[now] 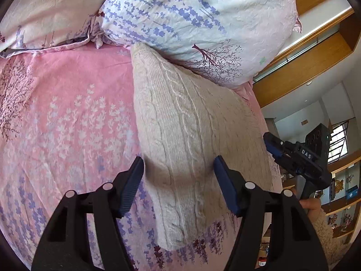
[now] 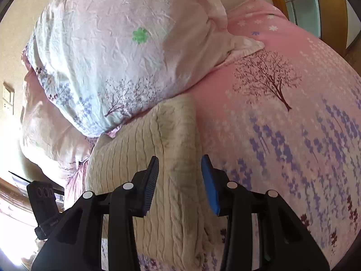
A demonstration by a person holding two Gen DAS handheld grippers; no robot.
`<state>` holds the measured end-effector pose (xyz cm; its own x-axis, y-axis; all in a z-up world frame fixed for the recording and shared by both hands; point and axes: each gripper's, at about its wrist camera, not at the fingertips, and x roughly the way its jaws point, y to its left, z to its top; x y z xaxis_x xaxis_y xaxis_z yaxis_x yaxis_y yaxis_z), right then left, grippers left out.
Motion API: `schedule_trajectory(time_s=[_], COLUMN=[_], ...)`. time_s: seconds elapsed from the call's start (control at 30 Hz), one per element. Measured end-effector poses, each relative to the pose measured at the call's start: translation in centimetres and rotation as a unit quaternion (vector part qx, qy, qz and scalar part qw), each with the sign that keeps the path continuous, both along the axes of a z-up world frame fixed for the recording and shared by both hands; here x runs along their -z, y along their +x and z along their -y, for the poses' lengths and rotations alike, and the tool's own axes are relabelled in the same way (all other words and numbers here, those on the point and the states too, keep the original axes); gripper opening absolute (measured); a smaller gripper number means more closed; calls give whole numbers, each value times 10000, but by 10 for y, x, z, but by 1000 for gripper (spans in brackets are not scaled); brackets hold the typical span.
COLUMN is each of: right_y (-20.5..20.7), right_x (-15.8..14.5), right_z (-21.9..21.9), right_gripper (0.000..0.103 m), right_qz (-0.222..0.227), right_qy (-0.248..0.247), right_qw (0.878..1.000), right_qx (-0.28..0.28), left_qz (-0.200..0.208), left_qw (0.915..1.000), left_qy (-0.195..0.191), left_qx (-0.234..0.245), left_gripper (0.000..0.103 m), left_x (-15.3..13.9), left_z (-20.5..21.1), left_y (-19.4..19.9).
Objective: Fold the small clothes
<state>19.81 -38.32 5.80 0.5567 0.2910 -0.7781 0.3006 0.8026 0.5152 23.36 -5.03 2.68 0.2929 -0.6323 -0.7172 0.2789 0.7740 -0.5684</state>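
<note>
Since the cream cable-knit sweater (image 1: 194,135) lying on the bed (image 1: 67,113) against the pillow (image 1: 203,22) looks soft, thick and floppy — not slippery — both wide-open tools, left tool (image 1: 179,169) and right tool (image 2: 180,169), should pinch its doubled edges.

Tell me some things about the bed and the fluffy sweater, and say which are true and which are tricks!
1. The cream cable-knit sweater lies on a pink flowered bedsheet. True.
2. The left gripper is squeezed shut on the sweater. False: its jaws stand open, one on each side of the knit.
3. The white pillow with purple flowers sits at the sweater's far end. True.
4. The right gripper is carrying a sock. False: it is open and holds nothing.
5. The sweater is bright green. False: it is cream.
</note>
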Motion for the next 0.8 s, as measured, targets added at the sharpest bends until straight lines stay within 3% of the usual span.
schedule_trajectory(time_s=[0.1,0.17,0.27,0.4,0.47,0.6,0.8], right_y=[-10,-15,-9,-4,0,1,-11], right_x=[11,15,5,-29,-33,7,22], right_z=[-5,-14,-19,-21,-25,-20,-14], right_gripper=[40,23,13,12,12,12,12], right_qz=[-79,-141,-40,513,513,-173,-196], right_qy=[16,-158,-514,-959,-1257,-1297,-1065], right_qw=[9999,9997,9986,9941,9907,9913,9941], right_qx=[-88,-157,-126,-52,-103,-130,4], left_qz=[-68,-110,-109,-62,-39,-90,-293], left_qw=[10000,9999,9999,10000,10000,9998,9990], left_qy=[15,34,112,38,34,142,256], left_qx=[23,34,42,64,74,112,213], left_gripper=[60,57,50,42,43,45,48], left_x=[5,8,11,8,7,11,24], left_z=[-2,-2,-1,-2,-1,3,10], left_y=[-7,-10,-11,-12,-13,-14,-17])
